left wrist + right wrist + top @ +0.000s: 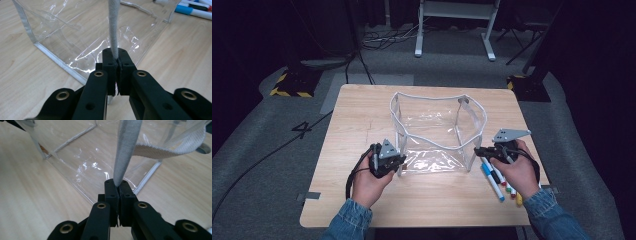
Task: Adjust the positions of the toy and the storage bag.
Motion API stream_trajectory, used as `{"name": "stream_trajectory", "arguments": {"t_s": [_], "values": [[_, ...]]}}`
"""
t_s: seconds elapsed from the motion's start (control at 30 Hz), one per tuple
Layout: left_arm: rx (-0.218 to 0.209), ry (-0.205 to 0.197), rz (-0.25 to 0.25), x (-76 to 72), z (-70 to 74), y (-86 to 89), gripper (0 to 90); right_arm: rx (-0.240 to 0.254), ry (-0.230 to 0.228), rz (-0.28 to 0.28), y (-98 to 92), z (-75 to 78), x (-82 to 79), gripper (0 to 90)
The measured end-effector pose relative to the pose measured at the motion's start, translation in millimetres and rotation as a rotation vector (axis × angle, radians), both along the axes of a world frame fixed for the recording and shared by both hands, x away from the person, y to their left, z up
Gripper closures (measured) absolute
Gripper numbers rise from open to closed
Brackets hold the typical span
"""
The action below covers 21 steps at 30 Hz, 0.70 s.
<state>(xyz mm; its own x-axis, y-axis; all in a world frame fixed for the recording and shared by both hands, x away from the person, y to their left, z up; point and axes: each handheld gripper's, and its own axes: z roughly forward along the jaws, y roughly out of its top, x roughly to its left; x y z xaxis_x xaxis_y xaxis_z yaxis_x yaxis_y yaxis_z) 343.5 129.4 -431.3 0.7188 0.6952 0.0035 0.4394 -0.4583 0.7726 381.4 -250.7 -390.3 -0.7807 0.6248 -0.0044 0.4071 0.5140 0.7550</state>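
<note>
While both hands rest low on the wooden table (362, 115), each gripper is clamped on the white fabric trim of the clear plastic bag (437, 130) that stands open in the middle of the tabletop. In the high view the left gripper (398, 163) meets the bag at its near left corner, and the right gripper (478, 151) meets it at the near right corner, so the bag sits between the two hands. Seen from the left gripper view, the left gripper (117, 61) has its black jaws pressed together with the trim (113, 27) pinched between the tips and rising straight up from them. Much the same shows in the right gripper view: the right gripper (118, 185) is closed tight on the trim (126, 147), which climbs away from the tips, with a woven strap (162, 150) curving off beside it. Several coloured markers (497, 180) lie on the table just beside the bag's near right corner, partly under the right hand (517, 172). Denim sleeves (347, 220) cover both forearms.
</note>
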Motion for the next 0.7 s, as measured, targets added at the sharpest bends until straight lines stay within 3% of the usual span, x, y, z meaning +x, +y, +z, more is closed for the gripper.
{"name": "stream_trajectory", "arguments": {"t_s": [0.03, 0.27, 0.47, 0.7], "values": [[-0.013, 0.013, -0.010, -4.9, -0.6, 0.1, 86.8, -0.001, 0.003, 0.007, -1.0, 0.2, -4.2, 88.0], [-0.044, 0.010, -0.071, -32.9, -3.8, 0.2, 86.7, 0.014, 0.031, 0.059, -12.6, 0.6, -45.1, 88.1], [-0.031, 0.009, -0.139, -53.3, -2.9, -8.3, 86.6, 0.007, 0.045, 0.084, -24.0, 2.9, -76.7, 88.1], [-0.043, 0.026, -0.182, -74.3, -3.2, -18.4, 86.2, 0.016, 0.057, 0.092, -37.3, 1.8, -100.7, 88.1]]}}
